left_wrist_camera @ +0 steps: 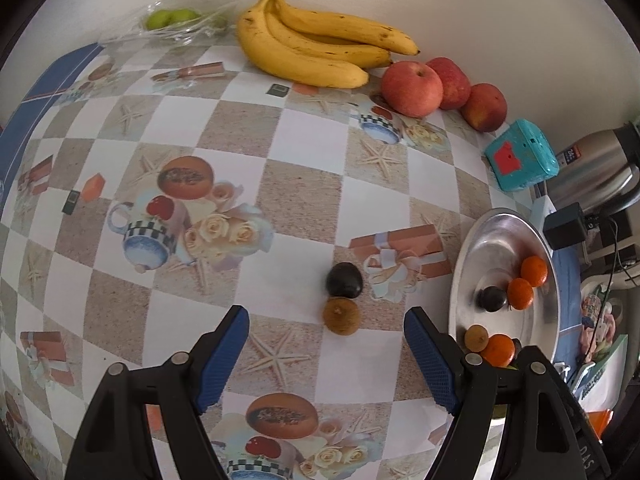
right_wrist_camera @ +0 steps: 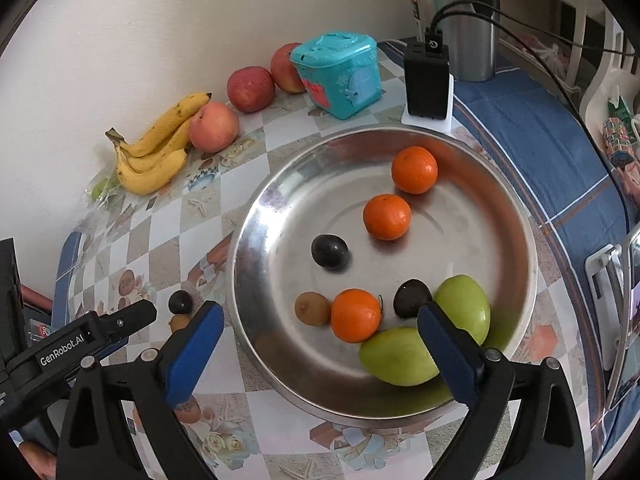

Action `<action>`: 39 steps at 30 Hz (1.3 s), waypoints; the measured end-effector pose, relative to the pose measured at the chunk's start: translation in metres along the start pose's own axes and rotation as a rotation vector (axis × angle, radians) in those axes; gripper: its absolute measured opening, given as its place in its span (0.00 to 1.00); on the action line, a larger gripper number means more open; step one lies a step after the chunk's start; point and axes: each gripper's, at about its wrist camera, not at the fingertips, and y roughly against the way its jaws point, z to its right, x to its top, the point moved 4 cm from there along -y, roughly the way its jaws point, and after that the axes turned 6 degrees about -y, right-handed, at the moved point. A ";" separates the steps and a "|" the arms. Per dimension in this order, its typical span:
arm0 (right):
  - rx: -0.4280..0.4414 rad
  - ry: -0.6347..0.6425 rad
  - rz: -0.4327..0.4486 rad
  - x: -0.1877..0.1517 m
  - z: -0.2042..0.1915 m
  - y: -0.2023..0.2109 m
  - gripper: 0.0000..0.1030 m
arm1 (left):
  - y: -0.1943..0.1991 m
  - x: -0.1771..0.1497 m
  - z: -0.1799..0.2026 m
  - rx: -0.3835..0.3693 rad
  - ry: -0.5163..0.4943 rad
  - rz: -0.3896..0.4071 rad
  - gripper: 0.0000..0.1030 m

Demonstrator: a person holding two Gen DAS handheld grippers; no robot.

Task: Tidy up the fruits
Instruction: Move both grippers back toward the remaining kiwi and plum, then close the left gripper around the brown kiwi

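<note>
A round steel plate [right_wrist_camera: 280,208] holds three oranges [right_wrist_camera: 387,216], two dark plums [right_wrist_camera: 329,251], a brown kiwi [right_wrist_camera: 312,308] and two green mangoes [right_wrist_camera: 396,356]. On the table left of the plate lie a dark plum [left_wrist_camera: 344,279] and a brown kiwi [left_wrist_camera: 341,315], touching. My left gripper [left_wrist_camera: 326,320] is open and empty, just short of that kiwi. My right gripper [right_wrist_camera: 320,320] is open and empty above the plate's near side. The plate also shows in the left wrist view [left_wrist_camera: 480,240].
Bananas [left_wrist_camera: 312,48] and three red apples [left_wrist_camera: 412,88] lie along the wall. A clear bag with green fruit [left_wrist_camera: 172,20] lies far left. A teal box [left_wrist_camera: 520,156], a black charger [right_wrist_camera: 426,76] and a steel thermos [right_wrist_camera: 468,20] stand behind the plate.
</note>
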 end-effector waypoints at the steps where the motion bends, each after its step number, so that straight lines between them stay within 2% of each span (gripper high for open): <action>1: 0.009 0.007 -0.004 -0.001 -0.002 -0.001 0.95 | 0.000 0.000 -0.002 0.002 0.003 0.001 0.80; 11: 0.005 0.059 -0.059 -0.015 -0.029 -0.019 0.95 | -0.005 -0.003 -0.018 0.056 0.009 0.008 0.80; 18: -0.032 0.057 -0.066 -0.018 -0.031 -0.022 0.95 | -0.013 -0.002 -0.004 0.013 -0.040 0.021 0.78; 22: -0.042 0.038 -0.054 -0.015 -0.025 -0.017 0.95 | -0.022 -0.004 0.010 -0.004 -0.083 0.013 0.70; 31: -0.052 0.041 -0.053 -0.015 -0.024 -0.015 0.95 | -0.045 -0.010 0.021 0.026 -0.132 -0.020 0.49; 35: -0.055 0.032 -0.055 -0.014 -0.022 -0.015 0.95 | -0.049 -0.011 0.023 0.033 -0.136 -0.023 0.48; 39: -0.064 0.033 -0.057 -0.015 -0.022 -0.015 0.95 | -0.050 -0.010 0.023 0.033 -0.135 -0.018 0.39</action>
